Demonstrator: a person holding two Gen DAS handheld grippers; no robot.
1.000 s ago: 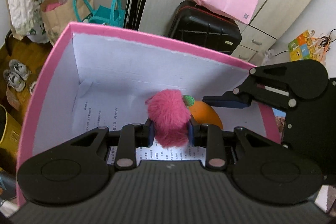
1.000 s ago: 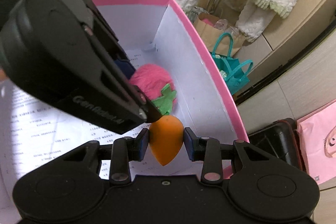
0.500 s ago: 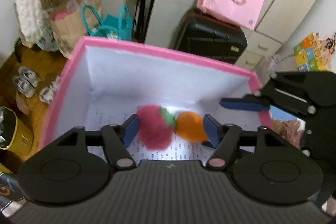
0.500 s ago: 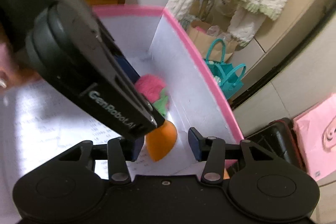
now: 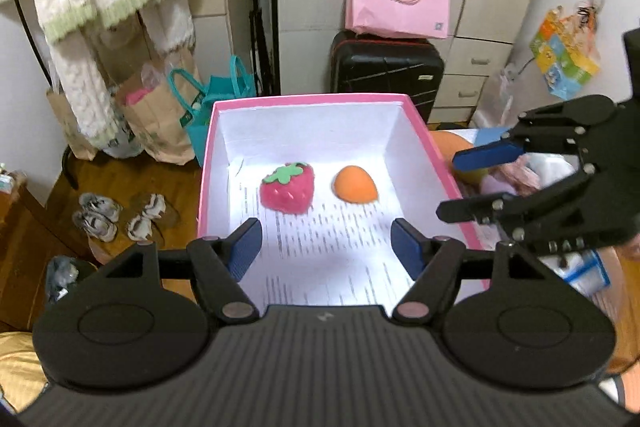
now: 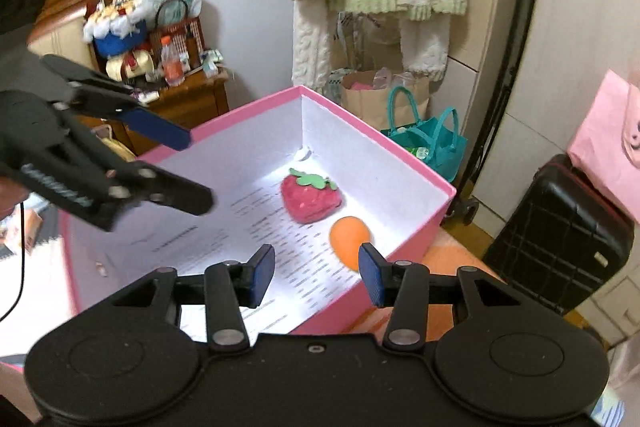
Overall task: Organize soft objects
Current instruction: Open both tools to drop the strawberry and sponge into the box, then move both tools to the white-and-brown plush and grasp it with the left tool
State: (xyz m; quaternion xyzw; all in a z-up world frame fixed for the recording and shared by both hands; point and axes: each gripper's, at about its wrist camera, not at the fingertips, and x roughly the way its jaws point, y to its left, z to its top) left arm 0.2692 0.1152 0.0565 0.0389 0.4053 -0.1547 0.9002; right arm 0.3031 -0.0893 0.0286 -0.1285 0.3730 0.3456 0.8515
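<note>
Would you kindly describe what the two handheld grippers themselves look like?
Both the left gripper and the right gripper are matte black plastic with ribbed bodies, round side discs, silver pivot pins and blue finger pads. The left one carries pale lettering, too blurred to read.

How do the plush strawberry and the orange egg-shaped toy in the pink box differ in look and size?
The plush strawberry is fuzzy pink-red with a green felt leaf cap; the orange egg-shaped toy is smooth, plain and one colour. The strawberry looks larger than the orange toy. Shared: both lie apart, side by side, on the printed paper lining the pink box, and neither is held by a claw.
</note>
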